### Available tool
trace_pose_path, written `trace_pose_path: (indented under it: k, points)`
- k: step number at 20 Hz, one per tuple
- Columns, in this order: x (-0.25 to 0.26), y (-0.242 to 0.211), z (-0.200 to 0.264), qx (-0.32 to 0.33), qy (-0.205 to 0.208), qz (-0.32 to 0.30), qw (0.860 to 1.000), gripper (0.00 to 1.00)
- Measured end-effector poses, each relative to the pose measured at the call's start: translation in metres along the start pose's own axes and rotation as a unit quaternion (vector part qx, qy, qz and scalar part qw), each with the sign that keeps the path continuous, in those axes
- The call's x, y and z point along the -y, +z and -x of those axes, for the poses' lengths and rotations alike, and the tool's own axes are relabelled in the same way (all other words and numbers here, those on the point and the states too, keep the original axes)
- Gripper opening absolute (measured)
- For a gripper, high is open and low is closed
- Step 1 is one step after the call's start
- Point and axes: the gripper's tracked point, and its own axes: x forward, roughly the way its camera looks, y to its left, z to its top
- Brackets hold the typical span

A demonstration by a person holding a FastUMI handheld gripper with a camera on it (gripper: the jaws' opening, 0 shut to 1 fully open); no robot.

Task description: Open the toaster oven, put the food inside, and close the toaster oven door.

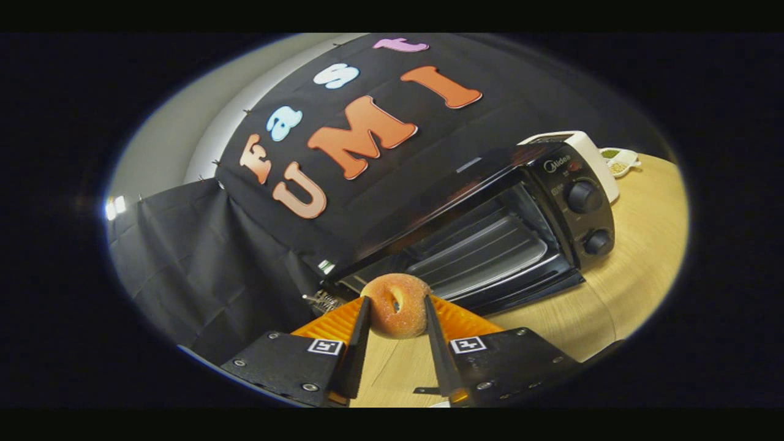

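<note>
A sugared doughnut (pixel 397 306) sits upright between my two fingers, and my gripper (pixel 397 301) is shut on it, held above the wooden table. Just beyond the doughnut stands the black toaster oven (pixel 490 239) with its door (pixel 527 288) folded down flat toward me. Inside, a ribbed metal tray (pixel 484 254) shows on the rack. Two round knobs (pixel 583 196) sit on the oven's right panel. The whole view is tilted, with the oven sloping up to the right.
A white appliance (pixel 588 153) stands behind the oven's right side, and a small white dish (pixel 620 162) with greenish bits lies past it. The wooden tabletop (pixel 637 269) stretches to the right of the oven. Black cloth hangs behind and to the left.
</note>
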Motion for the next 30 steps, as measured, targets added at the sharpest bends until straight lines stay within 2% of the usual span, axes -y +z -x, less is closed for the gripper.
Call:
trace_pose_path:
  k: [6,11,15,19,22,23,27,30]
  points:
    - [0.011,0.012,-0.030,0.008,-0.022,-0.027,0.999,0.49]
    - [0.016,0.002,-0.050,-0.002,-0.042,-0.050,0.998,0.49]
    - [0.019,0.004,-0.062,0.012,-0.064,-0.018,0.998,0.50]
    - [0.025,0.009,-0.071,0.028,-0.089,0.019,0.995,0.62]
    - [0.034,0.009,-0.074,0.027,-0.115,0.072,0.990,0.69]
    - [0.035,0.008,-0.074,0.024,-0.120,0.084,0.989,0.75]
    - [0.028,0.015,-0.065,0.034,-0.116,0.111,0.986,0.86]
    - [0.023,0.010,-0.048,0.021,-0.111,0.135,0.984,0.87]
